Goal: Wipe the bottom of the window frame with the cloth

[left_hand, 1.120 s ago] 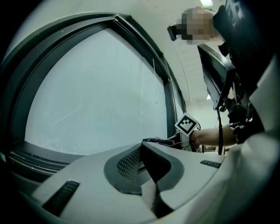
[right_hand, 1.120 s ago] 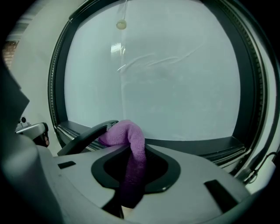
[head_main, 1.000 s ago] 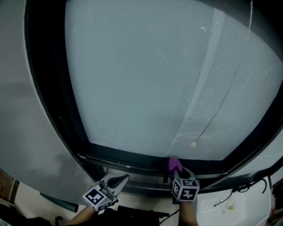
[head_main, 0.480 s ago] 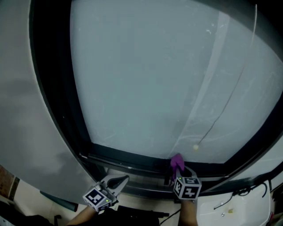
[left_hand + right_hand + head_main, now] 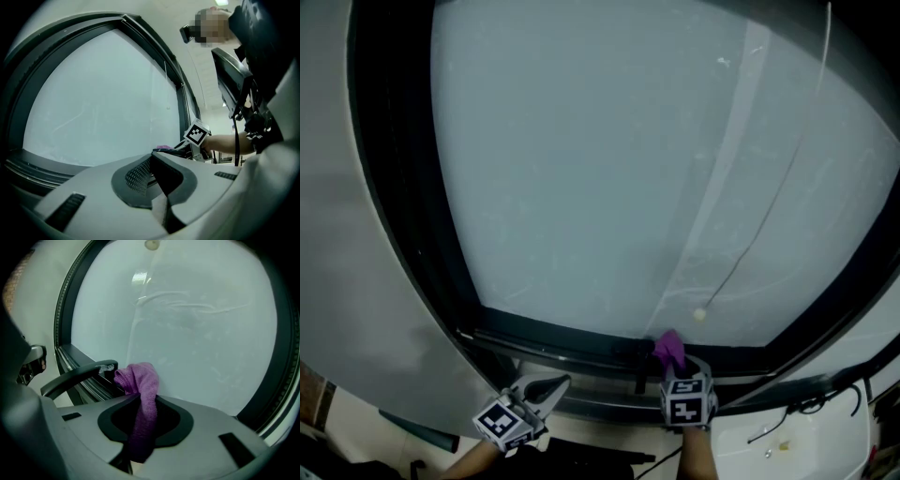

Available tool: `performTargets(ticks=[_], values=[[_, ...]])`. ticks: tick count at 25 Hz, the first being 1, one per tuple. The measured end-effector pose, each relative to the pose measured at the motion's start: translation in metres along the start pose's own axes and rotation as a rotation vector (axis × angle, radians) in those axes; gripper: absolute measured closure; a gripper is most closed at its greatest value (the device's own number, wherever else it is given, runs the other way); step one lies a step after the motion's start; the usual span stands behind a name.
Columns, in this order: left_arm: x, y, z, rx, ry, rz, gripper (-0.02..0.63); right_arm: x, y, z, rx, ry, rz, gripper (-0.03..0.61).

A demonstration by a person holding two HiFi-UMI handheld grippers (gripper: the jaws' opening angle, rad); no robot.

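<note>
A purple cloth [image 5: 140,394] sticks up out of my right gripper [image 5: 138,416], which is shut on it. In the head view that cloth [image 5: 668,348] rests against the dark bottom rail of the window frame [image 5: 572,336], just right of its middle, with my right gripper [image 5: 672,367] below it. My left gripper [image 5: 551,385] hovers lower left, near the sill, apart from the frame; its jaws are closed with nothing between them. In the left gripper view the jaws [image 5: 154,161] meet and the right gripper's marker cube [image 5: 197,133] shows beyond.
A frosted pane [image 5: 628,159] fills the frame, with a thin cord ending in a small bead [image 5: 699,315]. A dark window handle [image 5: 77,373] curves left of the cloth. White sill with cables [image 5: 797,427] lies at lower right.
The right gripper and cloth have shifted slightly left along the bottom rail. The left gripper has stayed near the same spot.
</note>
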State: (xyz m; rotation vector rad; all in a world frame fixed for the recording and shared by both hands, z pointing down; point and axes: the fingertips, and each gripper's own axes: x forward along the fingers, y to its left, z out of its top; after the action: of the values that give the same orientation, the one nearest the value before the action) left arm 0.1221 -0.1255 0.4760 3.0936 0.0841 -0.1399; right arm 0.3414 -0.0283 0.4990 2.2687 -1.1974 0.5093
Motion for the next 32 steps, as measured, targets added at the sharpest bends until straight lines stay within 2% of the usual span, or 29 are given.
performTargets(ticks=[21, 32], values=[[0.043, -0.028, -0.009, -0.005, 0.009, -0.056, 0.609, -0.006, -0.067, -0.036, 0.036, 0.040, -0.080, 0.493], [0.068, -0.046, 0.001, -0.027, -0.035, -0.081, 0.609, -0.007, -0.095, -0.047, 0.045, 0.044, -0.092, 0.494]])
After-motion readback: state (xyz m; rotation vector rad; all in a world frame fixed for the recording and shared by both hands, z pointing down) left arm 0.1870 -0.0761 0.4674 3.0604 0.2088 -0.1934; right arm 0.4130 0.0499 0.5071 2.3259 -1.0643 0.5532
